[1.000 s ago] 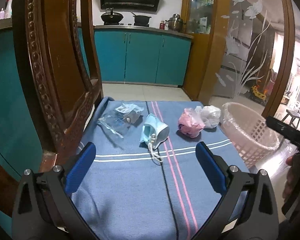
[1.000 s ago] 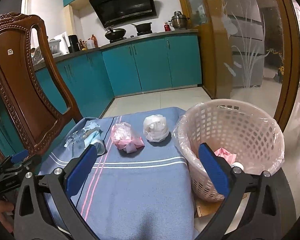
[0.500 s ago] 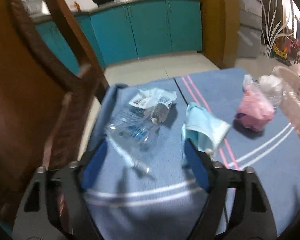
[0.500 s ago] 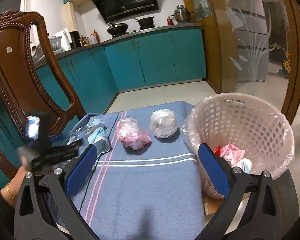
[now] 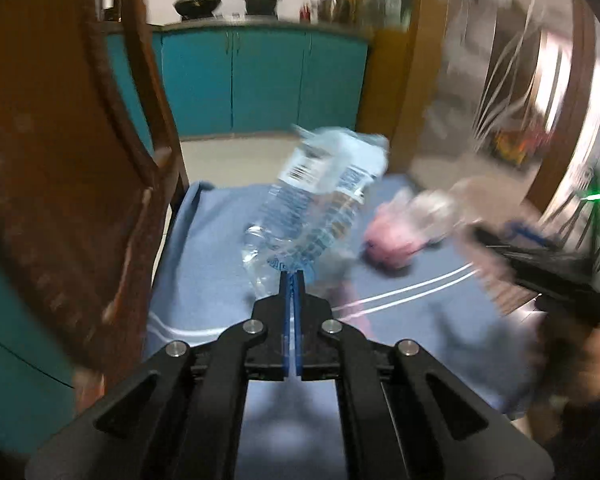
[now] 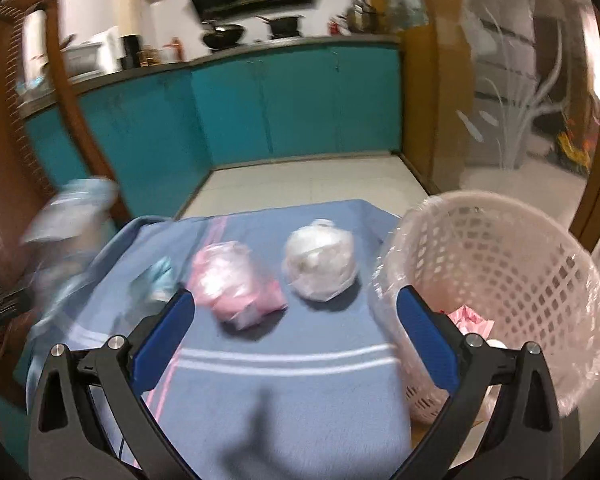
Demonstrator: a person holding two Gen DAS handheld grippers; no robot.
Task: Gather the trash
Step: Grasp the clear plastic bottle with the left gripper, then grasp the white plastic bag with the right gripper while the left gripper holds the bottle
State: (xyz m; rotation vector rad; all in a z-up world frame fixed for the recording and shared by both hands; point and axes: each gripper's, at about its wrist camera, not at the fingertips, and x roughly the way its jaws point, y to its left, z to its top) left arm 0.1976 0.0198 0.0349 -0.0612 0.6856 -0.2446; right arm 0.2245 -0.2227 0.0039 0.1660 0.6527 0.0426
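Bare blue cloth on the table (image 6: 300, 400) lies open at 6 o'clock; pink bag (image 6: 235, 284), white bag (image 6: 320, 266) crowd 12, basket (image 6: 500, 280) blocks 3.

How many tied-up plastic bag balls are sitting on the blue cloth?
2. The pink bag lies mid-cloth; the white bag sits beside it, nearer the basket. More trash lies inside the basket, partly hidden.

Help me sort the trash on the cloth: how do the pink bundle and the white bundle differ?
The pink bundle is pink and lies left of the white bundle, which is whitish and sits nearer the basket. The pink bundle looks flatter and spread out; the white bundle is rounder, like a ball. Both are crumpled, shiny plastic wads resting untouched on the blue cloth.
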